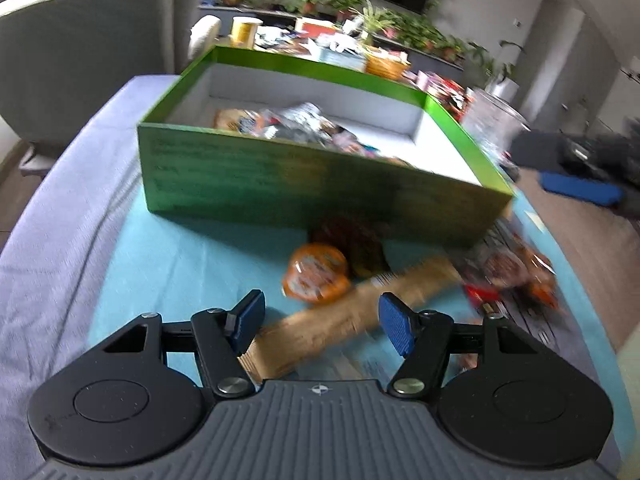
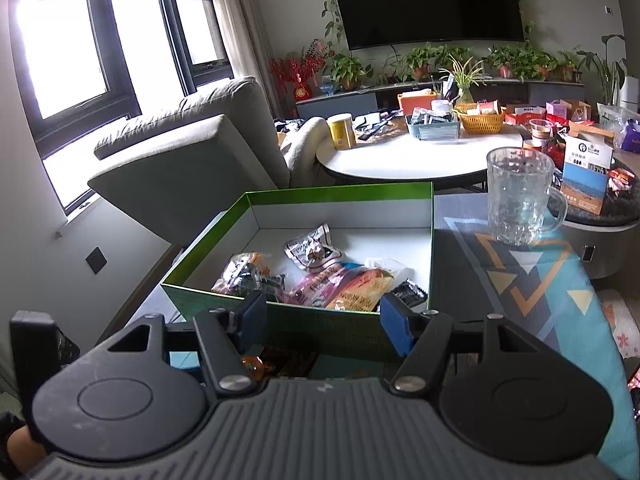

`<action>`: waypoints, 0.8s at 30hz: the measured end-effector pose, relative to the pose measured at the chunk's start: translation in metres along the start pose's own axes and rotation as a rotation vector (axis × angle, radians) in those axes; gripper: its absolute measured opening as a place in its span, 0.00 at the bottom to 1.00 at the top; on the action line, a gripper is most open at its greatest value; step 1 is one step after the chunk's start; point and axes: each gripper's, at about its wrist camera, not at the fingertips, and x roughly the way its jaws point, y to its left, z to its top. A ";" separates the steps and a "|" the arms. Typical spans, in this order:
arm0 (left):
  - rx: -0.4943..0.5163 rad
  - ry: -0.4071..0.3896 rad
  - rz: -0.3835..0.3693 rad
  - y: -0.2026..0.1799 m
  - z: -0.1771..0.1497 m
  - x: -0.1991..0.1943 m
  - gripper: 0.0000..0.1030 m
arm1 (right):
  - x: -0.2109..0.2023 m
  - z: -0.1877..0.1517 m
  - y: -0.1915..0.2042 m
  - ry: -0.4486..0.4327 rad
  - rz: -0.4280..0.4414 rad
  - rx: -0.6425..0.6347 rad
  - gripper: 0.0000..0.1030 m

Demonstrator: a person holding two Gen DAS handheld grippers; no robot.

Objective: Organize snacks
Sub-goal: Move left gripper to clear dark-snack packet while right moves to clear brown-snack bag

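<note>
Left wrist view: left claw [image 1: 322, 322] parted with nothing gripped, poised above a long tan snack packet [image 1: 352, 312] on the teal cloth [image 1: 168, 264]; round orange snack [image 1: 316, 272] just beyond, green box [image 1: 280, 184] behind, more wrappers [image 1: 508, 268] to the right. Right wrist view: right claw [image 2: 322, 322] parted and empty before the green box's [image 2: 328, 328] near wall, snack packets [image 2: 320, 276] lying inside, glass mug [image 2: 520, 196] standing right of the box on the patterned worktop [image 2: 520, 280].

Black hand-held gripper [image 1: 322, 322], blue pads, grey ribbed housing.
</note>
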 end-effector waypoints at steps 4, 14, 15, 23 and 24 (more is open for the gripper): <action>-0.011 0.023 -0.018 -0.001 -0.013 -0.016 0.58 | 0.001 -0.003 0.002 0.012 0.005 -0.001 0.48; -0.074 -0.027 0.019 0.015 -0.006 -0.036 0.58 | -0.006 -0.009 0.002 0.017 -0.002 -0.004 0.48; -0.072 -0.035 0.018 0.014 -0.005 -0.037 0.58 | -0.007 -0.009 0.001 0.014 -0.004 -0.001 0.48; -0.017 -0.061 0.047 0.016 -0.005 -0.043 0.58 | -0.018 -0.025 -0.019 0.038 -0.042 0.013 0.48; 0.000 -0.064 0.046 0.016 -0.005 -0.044 0.58 | -0.019 -0.028 -0.021 0.046 -0.046 0.014 0.48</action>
